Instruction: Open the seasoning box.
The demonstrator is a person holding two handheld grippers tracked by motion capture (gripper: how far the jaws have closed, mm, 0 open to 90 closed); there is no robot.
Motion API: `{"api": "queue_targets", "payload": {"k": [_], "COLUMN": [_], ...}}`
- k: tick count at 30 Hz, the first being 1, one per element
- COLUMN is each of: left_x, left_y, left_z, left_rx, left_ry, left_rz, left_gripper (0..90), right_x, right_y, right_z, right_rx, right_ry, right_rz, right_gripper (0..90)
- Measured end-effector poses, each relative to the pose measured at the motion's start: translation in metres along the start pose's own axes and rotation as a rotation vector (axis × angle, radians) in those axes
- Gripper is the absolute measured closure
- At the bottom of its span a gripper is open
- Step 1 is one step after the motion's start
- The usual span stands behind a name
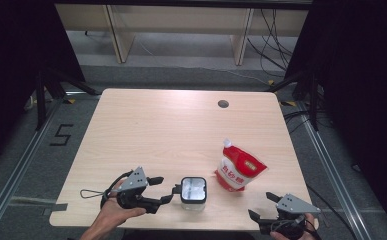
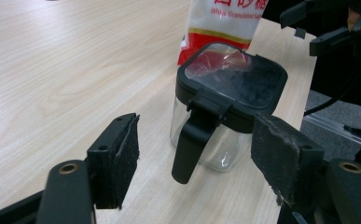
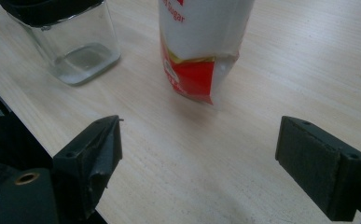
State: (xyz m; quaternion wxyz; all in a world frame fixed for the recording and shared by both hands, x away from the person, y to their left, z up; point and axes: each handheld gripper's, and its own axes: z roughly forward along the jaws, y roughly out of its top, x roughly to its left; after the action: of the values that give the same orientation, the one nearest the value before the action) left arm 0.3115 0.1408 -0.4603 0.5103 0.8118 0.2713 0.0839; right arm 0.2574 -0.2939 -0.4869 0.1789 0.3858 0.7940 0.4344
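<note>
Near the front edge of the pale wooden surface (image 1: 181,125) stands a clear glass jar (image 1: 193,192) with a black lid and a black handle; it looks empty. Just to its right a red and white sugar pouch (image 1: 238,170) stands upright, printed "Granulated" and "Sugar". Just left of the jar, the left gripper (image 1: 167,189) has its fingers spread apart, gripping nothing. By the front right corner, the right gripper (image 1: 262,206) is likewise wide open and empty.
</note>
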Motion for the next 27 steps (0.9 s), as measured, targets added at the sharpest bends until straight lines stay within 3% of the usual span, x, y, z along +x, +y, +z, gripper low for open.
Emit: {"api": "queue_targets", "payload": {"k": [4,5,7,8,9,11,12,13,14,15,16,21,27], "left_x": [-0.001,-0.001,-0.003,-0.005,-0.005,-0.008,-0.008,-0.008,-0.008,-0.01,-0.011,-0.014,-0.013], "left_y": [0.004,0.004,0.007,0.008,0.009,0.011,0.013,0.014,0.014,0.016,0.017,0.021,0.019], "left_z": [-0.002,-0.002,-0.003,-0.002,-0.002,-0.001,0.0,0.001,0.001,0.004,0.006,0.012,0.02], "left_rx": [-0.022,-0.022,-0.02,-0.036,-0.04,-0.058,-0.059,-0.061,-0.061,-0.06,-0.063,-0.075,-0.038], "left_ry": [-0.012,-0.012,-0.016,-0.011,-0.007,-0.005,-0.001,0.001,0.001,0.015,0.011,0.007,0.016], "left_rz": [0.009,0.009,0.046,0.035,0.052,0.045,0.057,0.066,0.066,0.068,0.062,0.059,0.079], "left_gripper": [41.7,45.7,55.0,59.2,64.4,73.0,75.7,78.7,81.0,83.1,84.4,88.8,89.0], "right_x": [0.003,0.003,0.003,0.003,0.004,0.007,0.008,0.005,0.008,0.007,0.007,0.012,0.013], "right_y": [0.0,0.0,0.001,0.001,0.001,0.002,0.002,0.003,0.003,0.004,0.005,0.006,0.007], "right_z": [-0.001,-0.001,0.001,0.001,0.002,0.001,0.001,0.001,0.001,0.001,0.001,0.004,0.005], "right_rx": [0.004,0.004,-0.004,-0.006,0.002,0.012,0.01,0.001,0.004,-0.004,-0.019,-0.004,-0.004], "right_ry": [-0.007,-0.007,-0.001,-0.012,-0.002,-0.002,0.004,0.003,0.002,-0.001,-0.008,0.011,0.02], "right_rz": [0.0,0.0,-0.024,-0.025,-0.006,0.02,0.015,-0.02,0.003,-0.019,-0.038,-0.037,-0.041], "right_gripper": [15.4,15.4,15.5,15.6,15.8,16.4,16.8,17.7,18.9,19.7,19.8,20.5,20.9]}}
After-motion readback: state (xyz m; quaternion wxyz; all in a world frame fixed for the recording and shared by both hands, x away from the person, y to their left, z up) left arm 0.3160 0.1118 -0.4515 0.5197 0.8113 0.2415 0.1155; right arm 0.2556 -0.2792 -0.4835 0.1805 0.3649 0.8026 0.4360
